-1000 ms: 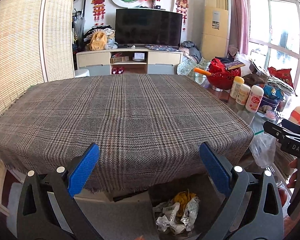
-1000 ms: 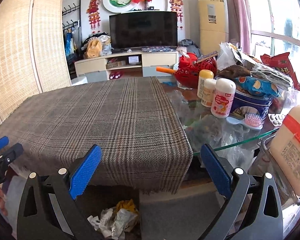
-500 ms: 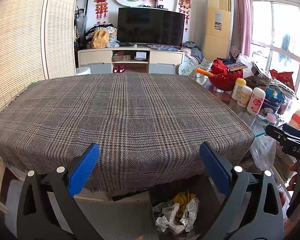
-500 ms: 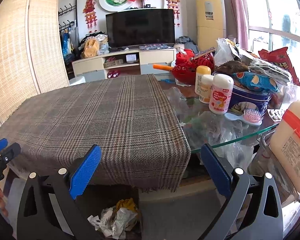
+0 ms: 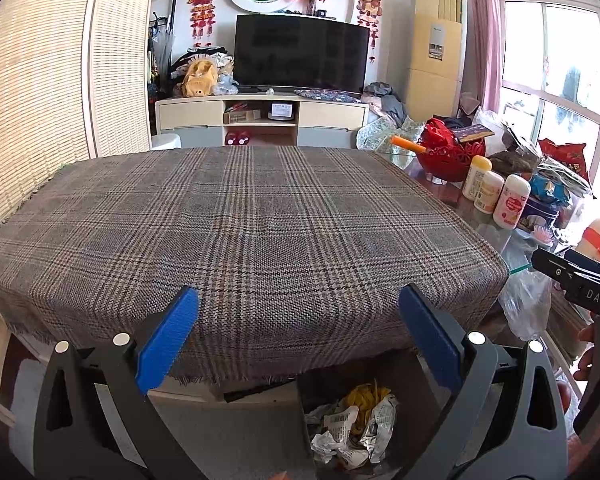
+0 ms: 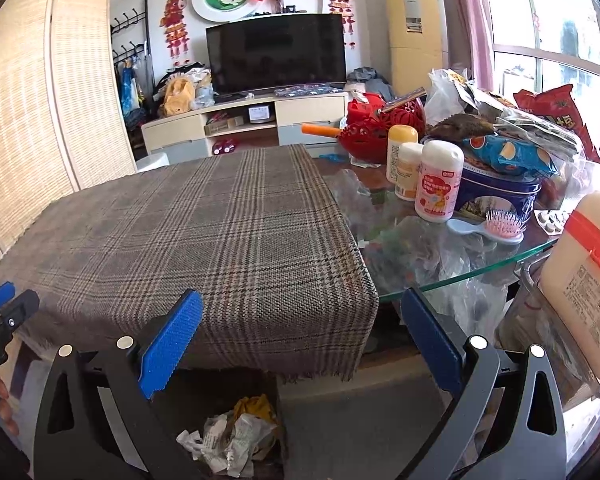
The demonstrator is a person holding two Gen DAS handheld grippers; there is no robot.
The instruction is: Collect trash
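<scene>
Both tongs, left (image 5: 298,322) and right (image 6: 302,326), hang wide open and empty above the bin (image 5: 354,424), its trash (image 5: 352,428) collected off the worktop (image 5: 240,216).

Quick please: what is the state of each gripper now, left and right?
Left gripper: open, holding nothing.
Right gripper: open, holding nothing.

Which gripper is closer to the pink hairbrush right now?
Right. The right gripper hangs off the table's near edge, just left of the hairbrush; the left gripper is farther left, facing the plaid cloth.
</scene>
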